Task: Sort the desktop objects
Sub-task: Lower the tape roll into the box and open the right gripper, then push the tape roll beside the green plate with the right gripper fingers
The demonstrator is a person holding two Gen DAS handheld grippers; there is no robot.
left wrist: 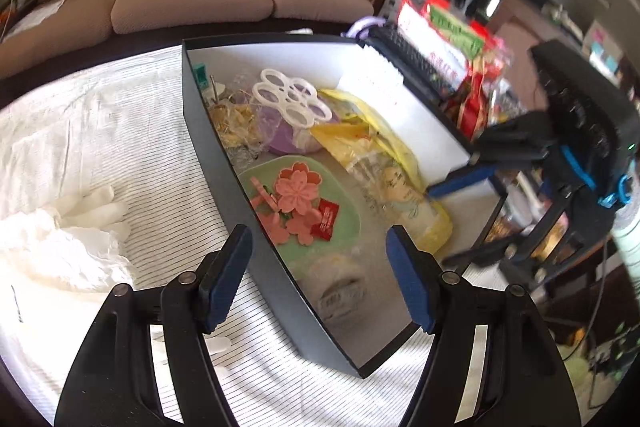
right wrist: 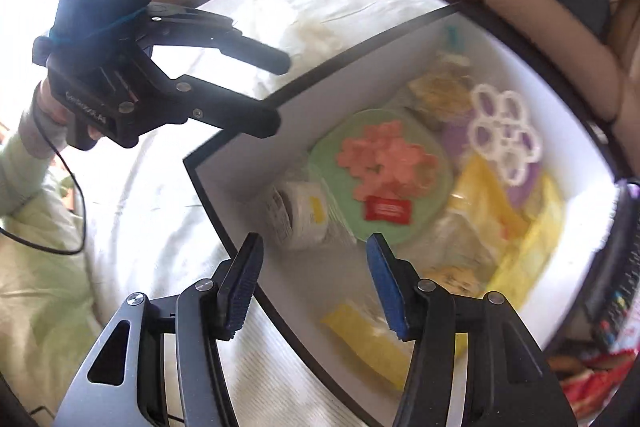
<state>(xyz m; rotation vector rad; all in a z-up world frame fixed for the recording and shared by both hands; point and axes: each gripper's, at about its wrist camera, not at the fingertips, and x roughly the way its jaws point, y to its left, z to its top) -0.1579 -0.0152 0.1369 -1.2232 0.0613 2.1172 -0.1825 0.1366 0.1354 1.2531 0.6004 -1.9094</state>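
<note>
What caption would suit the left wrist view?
Open left gripper hovers over a dark box of sorted trinkets.

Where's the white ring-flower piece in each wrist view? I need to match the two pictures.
Left wrist: the white ring-flower piece lies in the far part of the black box, above centre, on a purple disc.
Right wrist: the same piece sits right of centre, near the box's far white wall.
Shared landmark: the green tray with pink flowers, next to it in both views.
</note>
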